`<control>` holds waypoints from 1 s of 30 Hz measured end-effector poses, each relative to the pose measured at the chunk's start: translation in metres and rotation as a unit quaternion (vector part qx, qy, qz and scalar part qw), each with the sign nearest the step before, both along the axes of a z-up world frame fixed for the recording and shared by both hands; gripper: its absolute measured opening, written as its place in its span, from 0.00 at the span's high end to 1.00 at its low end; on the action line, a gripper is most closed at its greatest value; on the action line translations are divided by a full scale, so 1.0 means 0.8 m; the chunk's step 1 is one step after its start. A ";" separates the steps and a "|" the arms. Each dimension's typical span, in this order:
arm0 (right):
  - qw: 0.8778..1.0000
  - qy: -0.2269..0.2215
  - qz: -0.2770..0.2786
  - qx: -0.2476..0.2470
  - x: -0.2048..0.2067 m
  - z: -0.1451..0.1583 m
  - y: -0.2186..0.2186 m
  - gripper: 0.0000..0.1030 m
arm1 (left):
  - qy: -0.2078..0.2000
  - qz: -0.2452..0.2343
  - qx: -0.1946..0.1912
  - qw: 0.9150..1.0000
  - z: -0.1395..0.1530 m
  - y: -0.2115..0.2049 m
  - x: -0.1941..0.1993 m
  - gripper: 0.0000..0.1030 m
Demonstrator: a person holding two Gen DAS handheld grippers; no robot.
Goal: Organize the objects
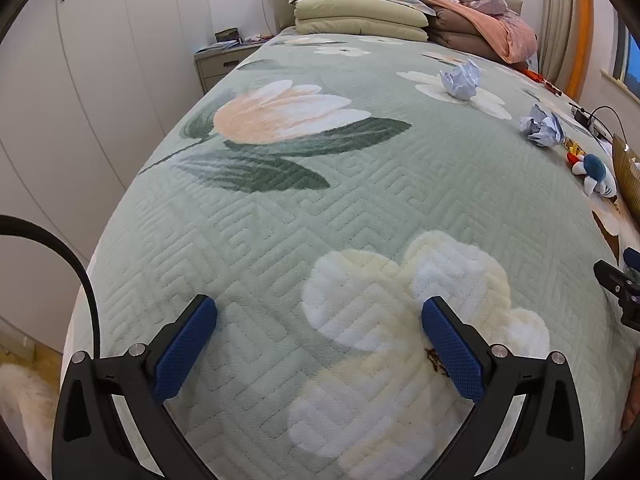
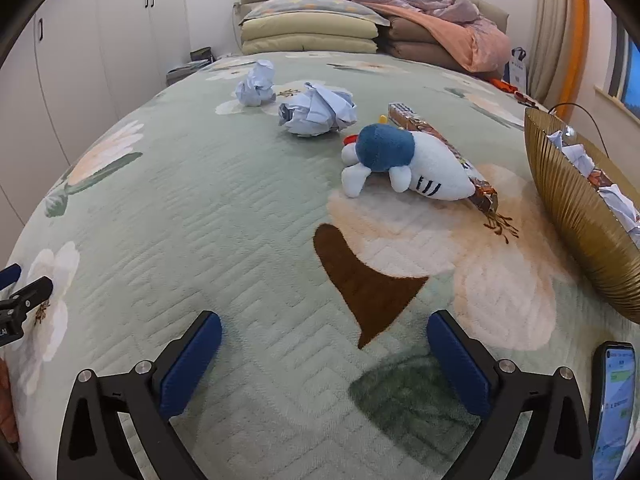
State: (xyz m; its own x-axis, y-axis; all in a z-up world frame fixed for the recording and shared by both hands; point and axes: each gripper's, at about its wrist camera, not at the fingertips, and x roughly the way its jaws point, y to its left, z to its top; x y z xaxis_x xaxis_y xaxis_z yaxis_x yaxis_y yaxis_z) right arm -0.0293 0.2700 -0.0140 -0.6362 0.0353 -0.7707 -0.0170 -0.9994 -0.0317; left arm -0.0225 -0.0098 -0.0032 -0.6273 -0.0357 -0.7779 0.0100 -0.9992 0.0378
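On a green floral bedspread (image 2: 200, 208) lie two crumpled paper balls (image 2: 316, 114) (image 2: 256, 84), a blue-and-white plush toy (image 2: 404, 164) and a long snack packet (image 2: 452, 152) under the toy. A gold ribbed basket (image 2: 576, 208) at the right holds crumpled paper. My right gripper (image 2: 324, 344) stands open low over the spread, well short of the toy. My left gripper (image 1: 320, 332) is open over bare bedspread (image 1: 280, 240); the paper balls (image 1: 460, 80) (image 1: 542, 126) and the toy (image 1: 594, 174) lie far to its right.
Stacked pillows (image 2: 312, 28) and a heaped pink quilt (image 2: 436, 28) fill the head of the bed. White wardrobes (image 1: 100, 60) and a nightstand (image 1: 220, 62) stand left. A phone (image 2: 614, 408) lies at the right gripper's side. A black cable (image 1: 68, 256) curves at the left.
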 end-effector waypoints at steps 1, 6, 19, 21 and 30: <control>1.000 0.000 -0.001 0.001 0.002 -0.001 -0.001 0.00 | -0.001 0.000 -0.001 1.000 0.000 0.000 0.000 0.00; 1.000 -0.004 -0.004 0.006 -0.001 -0.001 -0.004 0.00 | -0.003 0.003 -0.004 1.000 0.001 0.002 0.000 0.00; 1.000 -0.004 -0.006 0.011 0.001 -0.002 -0.004 0.00 | -0.003 0.004 -0.004 1.000 0.001 0.002 0.000 0.00; 1.000 -0.004 -0.006 0.011 0.002 -0.002 -0.003 0.00 | -0.002 0.004 -0.005 1.000 0.001 0.002 0.000 0.00; 1.000 -0.002 -0.006 0.011 0.003 -0.002 -0.003 0.00 | -0.002 0.004 -0.004 1.000 0.000 0.002 0.000 0.00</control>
State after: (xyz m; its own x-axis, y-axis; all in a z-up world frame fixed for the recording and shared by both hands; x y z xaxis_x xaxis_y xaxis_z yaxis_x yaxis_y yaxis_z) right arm -0.0268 0.2680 -0.0155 -0.6319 0.0595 -0.7727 -0.0278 -0.9981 -0.0541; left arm -0.0226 -0.0086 -0.0029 -0.6241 -0.0465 -0.7799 0.0169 -0.9988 0.0460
